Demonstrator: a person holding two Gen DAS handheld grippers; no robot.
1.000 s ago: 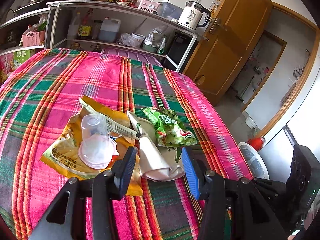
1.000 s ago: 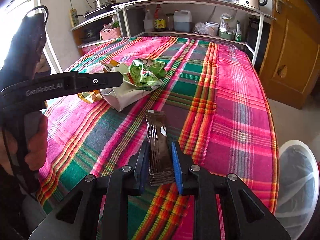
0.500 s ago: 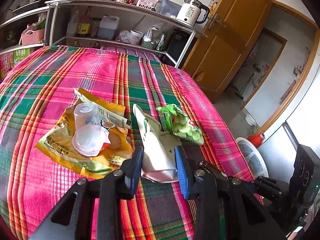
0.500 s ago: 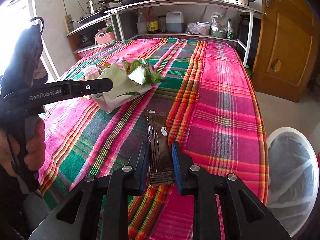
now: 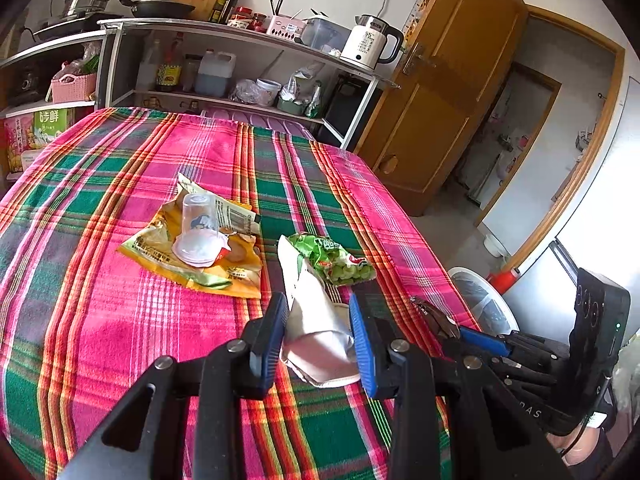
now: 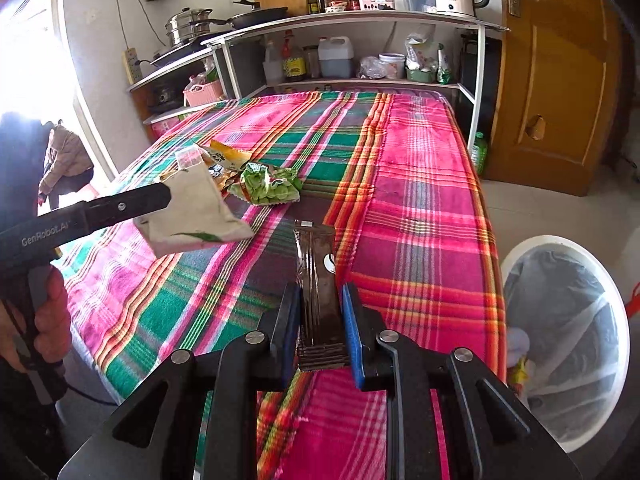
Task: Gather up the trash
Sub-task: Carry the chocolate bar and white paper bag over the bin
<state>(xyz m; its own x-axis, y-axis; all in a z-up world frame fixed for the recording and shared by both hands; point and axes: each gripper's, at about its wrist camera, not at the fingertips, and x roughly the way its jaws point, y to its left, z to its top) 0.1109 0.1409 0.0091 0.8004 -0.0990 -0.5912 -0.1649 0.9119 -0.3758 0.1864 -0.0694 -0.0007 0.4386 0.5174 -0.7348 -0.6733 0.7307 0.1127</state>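
While the left gripper (image 5: 318,334) shows in its own view w/ both pads pressed on a pale paper bag (image 5: 316,332), that bag's already crumpled in at the clamp, so it's soft, near weightless, and prob. best held at the folded bottom end as now. Its jaws have just been closing, bag between them. Using the white bin (image 5: 482,304) as landmark: bag hangs just table-side of it, above the plaid cloth (image 5: 100,320). Farther from the bin lie a green snack wrapper (image 5: 334,258), then a yellow packet (image 5: 188,256) w/ a clear plastic cup (image 5: 198,228) tipped on top; cup is stiffer but thin, likely to slide off if the packet is lifted by a corner.

Right view next: right gripper (image 6: 320,326) is clenched on a dark brown wrapper (image 6: 318,280), pinched across its near end, the rest sticking out forward. Glossy film, so slippery and floppy; grip looks ok but shallow. White bin (image 6: 568,340) stands on the floor right beside the table edge, lined w/ a thin bag. Pale paper bag (image 6: 192,208) shows on the side away from the bin, clear of the cloth.
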